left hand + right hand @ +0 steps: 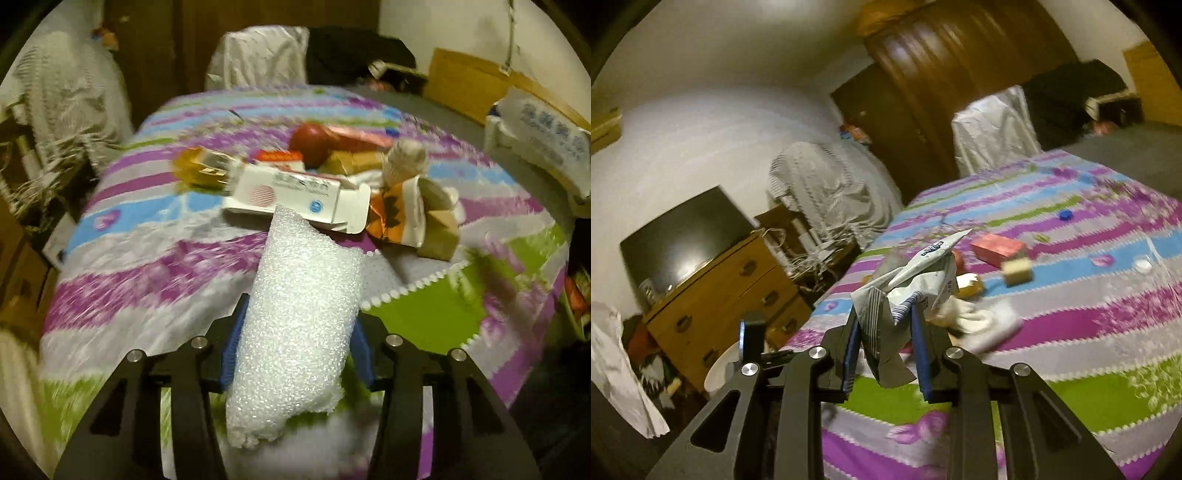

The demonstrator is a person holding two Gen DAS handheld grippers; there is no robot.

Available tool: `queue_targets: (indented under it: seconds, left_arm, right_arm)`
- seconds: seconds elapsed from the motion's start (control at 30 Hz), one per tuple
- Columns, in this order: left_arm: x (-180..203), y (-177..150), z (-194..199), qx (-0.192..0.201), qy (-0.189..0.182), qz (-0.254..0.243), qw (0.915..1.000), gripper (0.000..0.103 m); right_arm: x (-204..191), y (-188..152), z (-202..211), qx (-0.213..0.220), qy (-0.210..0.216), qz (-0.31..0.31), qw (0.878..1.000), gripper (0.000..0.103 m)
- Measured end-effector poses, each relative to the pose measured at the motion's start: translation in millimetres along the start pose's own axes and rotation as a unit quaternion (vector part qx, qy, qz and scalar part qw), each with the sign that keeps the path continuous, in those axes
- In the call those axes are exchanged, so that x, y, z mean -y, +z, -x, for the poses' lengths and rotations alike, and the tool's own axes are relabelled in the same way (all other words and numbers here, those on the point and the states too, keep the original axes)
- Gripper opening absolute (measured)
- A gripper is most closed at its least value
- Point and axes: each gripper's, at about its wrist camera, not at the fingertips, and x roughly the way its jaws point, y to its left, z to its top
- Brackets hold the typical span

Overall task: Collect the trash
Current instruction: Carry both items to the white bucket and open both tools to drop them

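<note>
The bed [155, 288], under a striped purple, blue, green and grey bedspread [1089, 332], carries the whole litter. Beyond it in the right wrist view stand a wooden dresser [738, 291] with a dark television [683, 240] on top.

The left gripper [295, 332] has its blue-padded jaws closed onto a strip of white foam wrap [299, 317], pinching it at the sides about mid-length. The strip runs forward from between the jaws toward the trash pile, its near end hanging loose below them. It looks very light and soft, so it should crush rather than slip. A hold nearer its middle seems safest, since the torn ends would likely flop.

The right gripper [886, 343] is held above the bed edge, its jaws pinching a crumpled white-and-grey printed wrapper [912, 280]. The wrapper stands up from the jaws, with one corner hanging beneath them. It appears thin, light and crinkly, and probably slick, so a pinch on the bunched part looks firmest.

Ahead on the bedspread lie a flattened white carton [295, 199], an orange-and-white torn packet [402, 214], a yellow wrapped item [199, 170], a red round object [314, 142] and a small blue bottle cap [1065, 215], well apart from both pairs of jaws.
</note>
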Motion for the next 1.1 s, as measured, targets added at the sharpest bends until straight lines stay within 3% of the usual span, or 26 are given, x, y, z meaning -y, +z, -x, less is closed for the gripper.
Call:
queue_targets:
  seconds: [0.17, 0.27, 0.43, 0.47, 0.57, 0.7, 0.8, 0.97, 1.1]
  left_arm:
    - [-28, -13, 59, 0.027, 0.067, 0.057, 0.9958, 0.047]
    - [-61, -18, 108, 0.049, 0.116, 0.1, 0.987, 0.047]
    - [-143, -23, 179, 0.078, 0.198, 0.172, 0.9619, 0.047]
    - [-161, -27, 193, 0.08, 0.23, 0.182, 0.9525, 0.047]
    - [-204, -40, 220, 0.076, 0.282, 0.213, 0.9325, 0.047]
    - [-255, -56, 237, 0.06, 0.333, 0.237, 0.9108, 0.047]
    - [-284, -67, 241, 0.046, 0.348, 0.255, 0.9009, 0.047]
    - [-307, -72, 227, 0.029, 0.362, 0.255, 0.896, 0.048]
    - [-316, -76, 218, 0.019, 0.362, 0.252, 0.8971, 0.048]
  right_arm:
    - [-63, -2, -23, -0.023, 0.05, 0.052, 0.997, 0.028]
    - [-107, -2, -44, -0.039, 0.086, 0.084, 0.992, 0.027]
    - [-195, 3, -101, -0.081, 0.157, 0.122, 0.977, 0.028]
    - [-209, 5, -115, -0.09, 0.166, 0.126, 0.974, 0.028]
    - [-263, 3, -158, -0.133, 0.196, 0.129, 0.963, 0.028]
    - [-338, -13, -220, -0.197, 0.209, 0.156, 0.945, 0.028]
    - [-381, -28, -257, -0.232, 0.209, 0.175, 0.934, 0.028]
    - [-436, -59, -312, -0.28, 0.193, 0.208, 0.917, 0.028]
    - [-450, -84, -344, -0.303, 0.176, 0.22, 0.91, 0.028]
